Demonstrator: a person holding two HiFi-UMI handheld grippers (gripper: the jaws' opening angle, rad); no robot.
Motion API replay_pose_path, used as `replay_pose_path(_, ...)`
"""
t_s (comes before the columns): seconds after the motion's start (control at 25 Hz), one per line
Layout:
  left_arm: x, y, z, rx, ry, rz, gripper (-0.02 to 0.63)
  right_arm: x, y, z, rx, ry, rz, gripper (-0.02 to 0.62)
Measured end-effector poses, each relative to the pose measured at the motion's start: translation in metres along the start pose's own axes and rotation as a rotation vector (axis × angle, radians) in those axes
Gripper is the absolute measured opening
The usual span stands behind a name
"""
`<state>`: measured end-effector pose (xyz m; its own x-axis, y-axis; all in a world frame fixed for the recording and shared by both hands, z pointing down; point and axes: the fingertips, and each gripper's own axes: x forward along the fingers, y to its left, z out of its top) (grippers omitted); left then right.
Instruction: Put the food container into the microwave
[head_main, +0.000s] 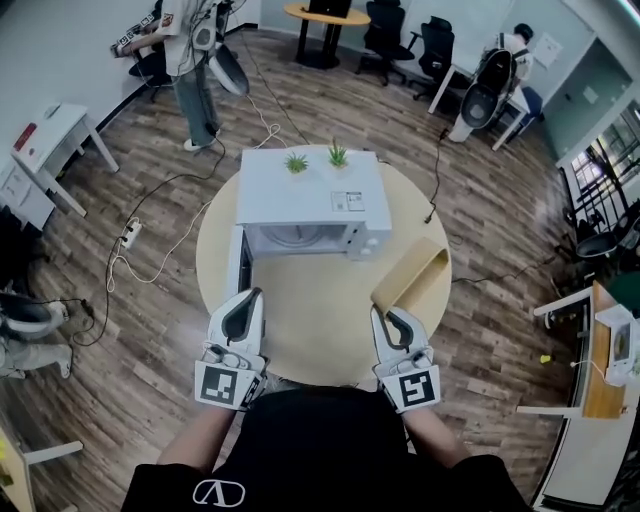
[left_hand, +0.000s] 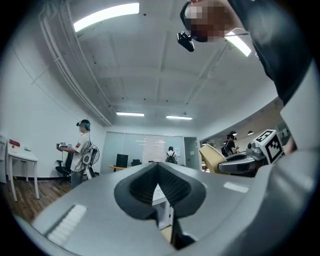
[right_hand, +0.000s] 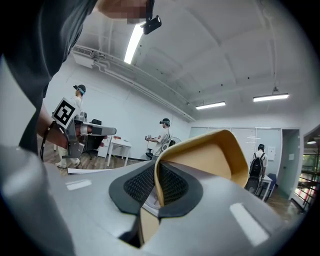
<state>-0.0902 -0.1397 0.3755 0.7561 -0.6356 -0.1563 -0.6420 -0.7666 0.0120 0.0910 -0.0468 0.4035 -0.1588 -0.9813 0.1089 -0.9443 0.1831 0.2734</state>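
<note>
1. Food container, tan and open-topped, is held tilted over the round table's right side, in front of and to the right of the microwave. Only its bare inner wall shows.
2. Right gripper is clamped on the container's thin side wall.
3. Left gripper has its jaws together with nothing between them, near the microwave door.
4. The door stands swung open to the left, and a turntable plate shows in the cavity.
5. Two small potted plants stand on the microwave's top.
</note>
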Motion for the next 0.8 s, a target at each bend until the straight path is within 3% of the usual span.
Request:
replay_pose_path(0.2,0.017,0.02,-0.007,-0.006,0.024,-0.012,0.0,0.031,0.0,0.007,-0.004,-0.005,0.003,0.023)
replay_pose_path(0.52,0.043,0.007,-0.007,-0.016,-0.007,0.012,0.0,0.047,-0.012,0.006,-0.028,-0.014,0.06,0.023)
replay_pose_path(0.8,0.064,0.0,-0.011,-0.008,0.015,0.027,0.0,0.064,-0.031,0.004,-0.041,-0.014,0.1,0.023)
